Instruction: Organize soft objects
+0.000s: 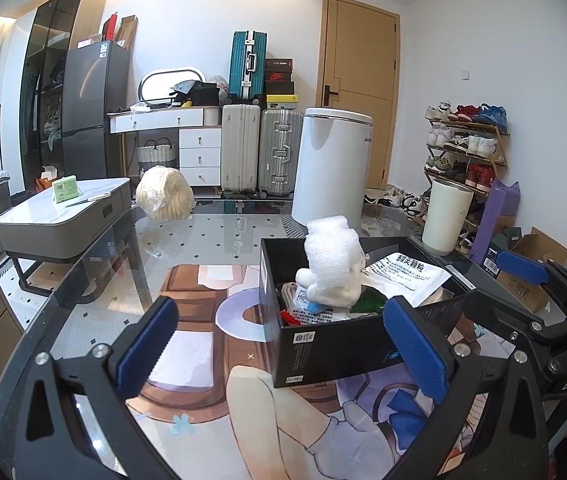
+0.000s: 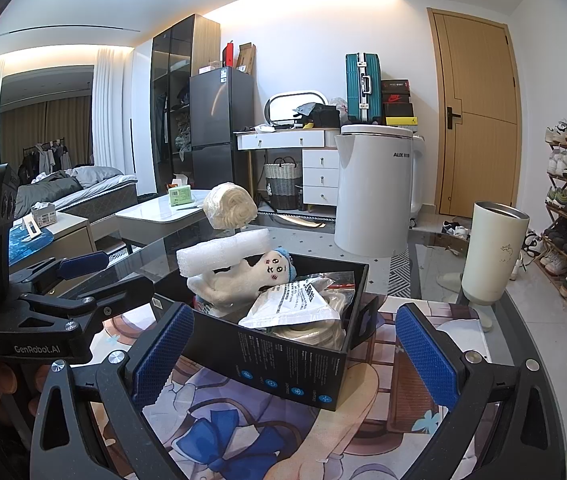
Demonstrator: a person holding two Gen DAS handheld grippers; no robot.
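White foam [image 2: 223, 254] lies across a plush doll [image 2: 239, 280] inside the black box [image 2: 283, 368] (on the glass desk [image 1: 203, 232]). Both claws, left claw [image 1: 283, 352] and right claw [image 2: 295, 356], are spread and hold nothing.

Left gripper [image 1: 283, 344] spread wide over a glass table [image 1: 95, 300], nothing between the blue pads [image 1: 145, 344]. Right pad just in front of the near wall of a black box [image 1: 335, 348]. Inside the box: a white foam roll [image 1: 333, 246] atop a cream plush toy [image 1: 337, 290], a printed white packet [image 1: 407, 276] beside them. Beyond, a cream tumbler [image 1: 445, 216] and a bagged yarn ball [image 1: 165, 194]. Right gripper [image 1: 539, 304] at the right edge, its fingers apart.
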